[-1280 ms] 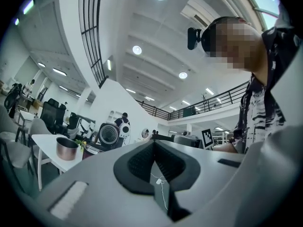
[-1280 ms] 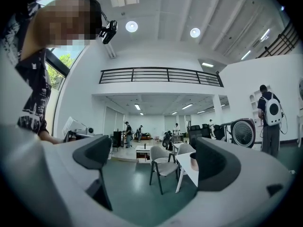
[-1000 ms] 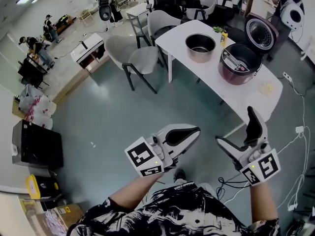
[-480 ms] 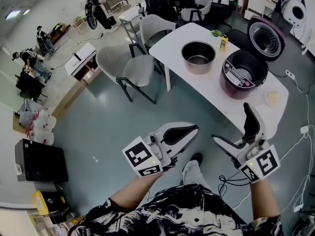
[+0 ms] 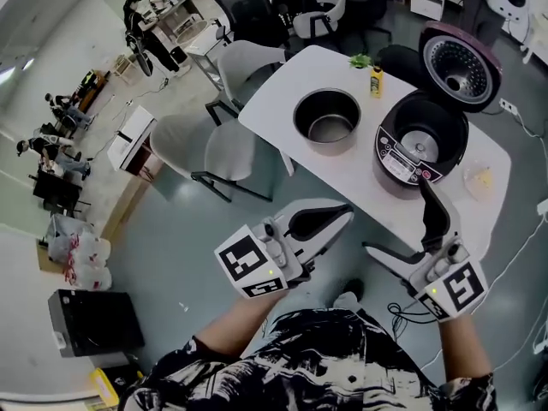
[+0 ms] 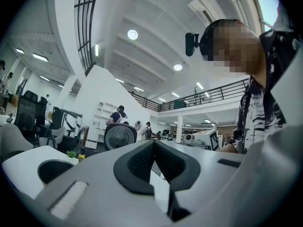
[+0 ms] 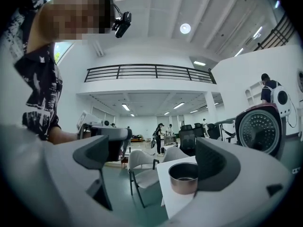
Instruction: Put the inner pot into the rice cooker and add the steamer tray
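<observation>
On the desk (image 5: 278, 101), head view: the inner pot (image 5: 326, 120) stands toward the left end, just beside the open rice cooker (image 5: 419, 148).

Left gripper view: the left gripper (image 6: 153, 144) has its jaws pressed together, empty.

Right gripper view: the right gripper (image 7: 154, 157) is spread wide and empty, with the pot framed beyond it. The pot looks like stiff, smooth metal and is likely slippery, so pinch the rim wall.

On the bench (image 5: 347, 165) the inner pot (image 5: 325, 120) stands left of the rice cooker (image 5: 419, 151), apart from it. A small bottle (image 5: 375, 80) stands farther back, between them. One chair (image 5: 210, 148) sits left of the bench, with another chair (image 5: 248, 62) behind it. The left claw (image 5: 345, 211) and right claw (image 5: 396, 217) hang at the bench's near side.
</observation>
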Demonstrator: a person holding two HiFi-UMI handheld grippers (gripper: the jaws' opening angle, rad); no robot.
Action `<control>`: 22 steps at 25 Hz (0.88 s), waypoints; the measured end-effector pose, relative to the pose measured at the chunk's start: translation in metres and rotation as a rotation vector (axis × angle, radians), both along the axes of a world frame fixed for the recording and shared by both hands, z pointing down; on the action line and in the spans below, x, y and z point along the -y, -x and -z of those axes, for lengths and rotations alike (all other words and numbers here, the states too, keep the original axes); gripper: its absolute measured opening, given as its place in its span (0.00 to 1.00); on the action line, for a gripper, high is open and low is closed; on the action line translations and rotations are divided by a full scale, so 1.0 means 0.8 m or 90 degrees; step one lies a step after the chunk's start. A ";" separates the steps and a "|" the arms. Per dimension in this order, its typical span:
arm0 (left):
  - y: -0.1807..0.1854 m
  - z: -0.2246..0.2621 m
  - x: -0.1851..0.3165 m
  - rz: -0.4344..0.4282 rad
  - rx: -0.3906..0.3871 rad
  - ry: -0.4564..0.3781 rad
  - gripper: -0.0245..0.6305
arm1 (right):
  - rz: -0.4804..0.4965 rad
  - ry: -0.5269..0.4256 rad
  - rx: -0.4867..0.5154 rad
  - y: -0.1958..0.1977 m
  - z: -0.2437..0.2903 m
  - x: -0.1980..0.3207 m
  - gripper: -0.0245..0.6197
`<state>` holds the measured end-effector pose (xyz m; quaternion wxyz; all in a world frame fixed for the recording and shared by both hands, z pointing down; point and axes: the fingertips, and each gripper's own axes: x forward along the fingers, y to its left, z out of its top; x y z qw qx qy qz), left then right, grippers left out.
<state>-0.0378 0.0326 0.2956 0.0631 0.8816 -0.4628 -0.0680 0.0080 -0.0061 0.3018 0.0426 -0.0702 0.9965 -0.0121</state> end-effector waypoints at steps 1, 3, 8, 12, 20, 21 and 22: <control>0.001 0.000 0.014 -0.010 0.000 0.001 0.04 | -0.007 0.004 -0.001 0.001 -0.002 0.011 0.86; 0.001 -0.003 0.037 -0.033 0.002 0.005 0.04 | -0.025 0.009 -0.004 0.000 -0.004 0.029 0.86; 0.013 -0.012 0.092 -0.088 -0.001 0.010 0.04 | -0.079 0.014 -0.018 0.006 -0.016 0.074 0.86; 0.038 -0.022 0.142 -0.153 -0.008 0.007 0.04 | -0.133 0.009 -0.037 0.031 -0.029 0.114 0.86; 0.106 -0.011 0.233 -0.283 -0.023 -0.003 0.04 | -0.282 0.015 -0.058 0.080 -0.021 0.196 0.86; 0.119 -0.009 0.245 -0.289 -0.021 -0.008 0.04 | -0.294 0.016 -0.059 0.088 -0.022 0.205 0.86; 0.132 -0.009 0.255 -0.293 -0.019 -0.011 0.04 | -0.306 0.020 -0.060 0.097 -0.024 0.212 0.86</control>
